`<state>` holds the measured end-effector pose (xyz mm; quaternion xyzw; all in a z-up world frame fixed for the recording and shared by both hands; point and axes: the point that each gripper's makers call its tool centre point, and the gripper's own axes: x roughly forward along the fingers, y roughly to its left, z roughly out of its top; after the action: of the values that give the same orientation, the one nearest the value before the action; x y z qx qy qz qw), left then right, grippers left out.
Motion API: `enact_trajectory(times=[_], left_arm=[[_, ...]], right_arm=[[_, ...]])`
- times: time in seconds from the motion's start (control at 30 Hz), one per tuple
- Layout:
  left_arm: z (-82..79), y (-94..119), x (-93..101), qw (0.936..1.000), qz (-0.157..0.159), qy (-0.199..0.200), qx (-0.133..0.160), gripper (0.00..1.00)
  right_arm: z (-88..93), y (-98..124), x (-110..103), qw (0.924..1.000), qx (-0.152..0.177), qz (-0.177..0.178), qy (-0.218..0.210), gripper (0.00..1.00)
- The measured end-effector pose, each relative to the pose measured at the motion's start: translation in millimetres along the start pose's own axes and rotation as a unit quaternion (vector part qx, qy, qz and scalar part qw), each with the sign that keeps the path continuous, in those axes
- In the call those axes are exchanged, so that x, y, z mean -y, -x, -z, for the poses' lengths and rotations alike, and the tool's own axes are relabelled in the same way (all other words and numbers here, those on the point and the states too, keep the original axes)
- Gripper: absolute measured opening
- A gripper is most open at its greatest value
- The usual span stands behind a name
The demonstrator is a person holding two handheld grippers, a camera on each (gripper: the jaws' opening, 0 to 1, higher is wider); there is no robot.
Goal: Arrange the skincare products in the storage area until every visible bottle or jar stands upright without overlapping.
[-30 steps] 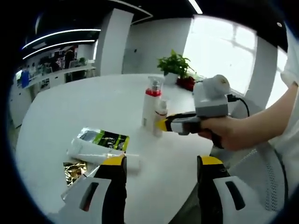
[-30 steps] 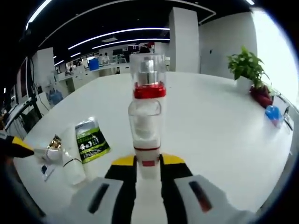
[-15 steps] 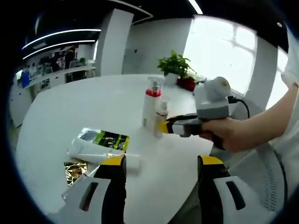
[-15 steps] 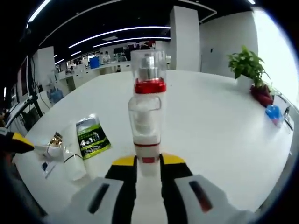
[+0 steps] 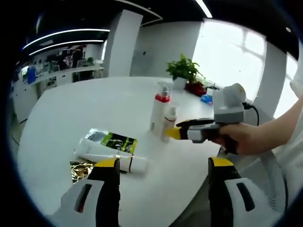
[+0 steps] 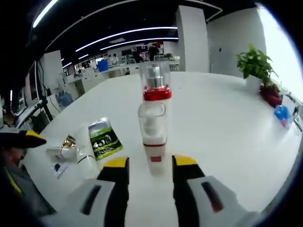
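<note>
A tall bottle (image 6: 156, 90) with a clear cap and red collar stands upright on the white table (image 6: 222, 127). Right in front of it stands a small white bottle (image 6: 154, 142) with red bands, just past the tips of my right gripper (image 6: 150, 163), whose jaws are open on either side of it. From the left gripper view, the tall bottle (image 5: 158, 108) and small bottle (image 5: 168, 124) stand side by side, the right gripper (image 5: 189, 133) level beside them. A white tube (image 5: 113, 159) lies flat near my open left gripper (image 5: 164, 163).
A green sachet (image 5: 112, 140) and a gold sachet (image 5: 81, 169) lie flat by the tube. A potted plant (image 6: 258, 68) and a small blue object (image 6: 282, 113) sit at the table's far side. A person's hand (image 5: 246, 137) holds the right gripper.
The right gripper's jaws have spread apart and let go of the small bottle, which now stands on its own. The left gripper view has shifted slightly.
</note>
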<state>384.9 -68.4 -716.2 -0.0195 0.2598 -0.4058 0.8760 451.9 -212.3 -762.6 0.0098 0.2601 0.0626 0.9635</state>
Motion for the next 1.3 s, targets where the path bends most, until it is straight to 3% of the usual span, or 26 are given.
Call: enact_trajectory(times=[0.47,0.77,1.3], left_arm=[[-1.6,25.2,-11.0,0.999,-0.032,0.026,0.015,0.97],[-1.8,39.2,-13.0,0.9984,-0.042,0.032,0.02,0.97],[-5.7,74.9,-20.6,0.9956,-0.075,0.039,0.041,0.97]], right_arm=[[-28.9,41.3,-16.3,0.9959,0.036,-0.081,0.02,0.63],[-32.2,62.2,-26.8,0.9916,0.044,-0.118,0.028,0.72],[-35.1,95.7,-26.8,0.9883,0.06,-0.14,0.009,0.82]])
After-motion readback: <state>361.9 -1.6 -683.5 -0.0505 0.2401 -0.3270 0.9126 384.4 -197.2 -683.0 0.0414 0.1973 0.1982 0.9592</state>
